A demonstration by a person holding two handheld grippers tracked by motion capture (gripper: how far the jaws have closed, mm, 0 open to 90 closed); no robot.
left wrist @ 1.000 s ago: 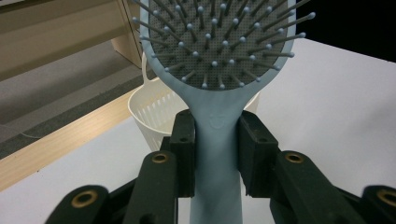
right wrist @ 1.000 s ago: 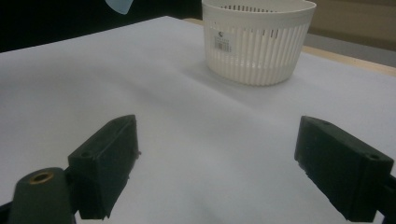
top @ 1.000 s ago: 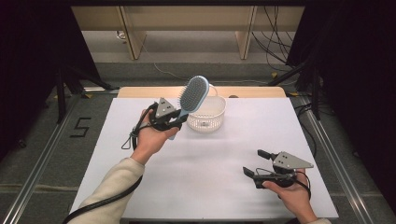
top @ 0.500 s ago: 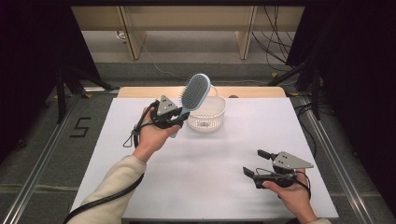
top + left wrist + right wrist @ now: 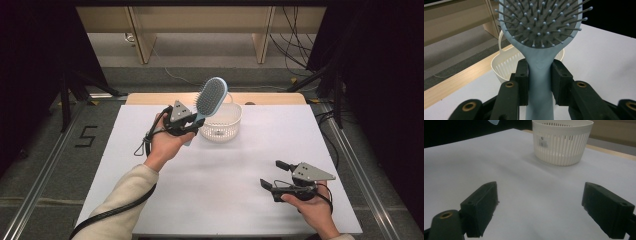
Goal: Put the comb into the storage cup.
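The left gripper (image 5: 192, 122) holds a pale blue hairbrush (image 5: 210, 98) by its handle, jaws clenched on either side of the neck just below the bristle head. The brush is lifted off the tabletop (image 5: 225, 200), its long axis tilted up and toward the far right, so the head hangs over the near left rim of the white basket (image 5: 222, 131). The basket lies just to the right of and beyond the left gripper, which is why the left hand (image 5: 162, 145) is by far the nearer one; lowering the brush into the basket looks like the step in hand, and it would turn on carrying the head a little farther right over the opening.

The right gripper (image 5: 272, 176) rests low at the near right, well apart from the basket, its jaws released and wide with nothing between them.

The left gripper view shows the grip closely: the handle (image 5: 539, 82) squeezed between both black pads, bristles facing the camera, the basket (image 5: 504, 65) behind. The right gripper view gives the basket's slotted wall (image 5: 561, 147) and a label on it, and the bare tabletop (image 5: 536, 202) between.
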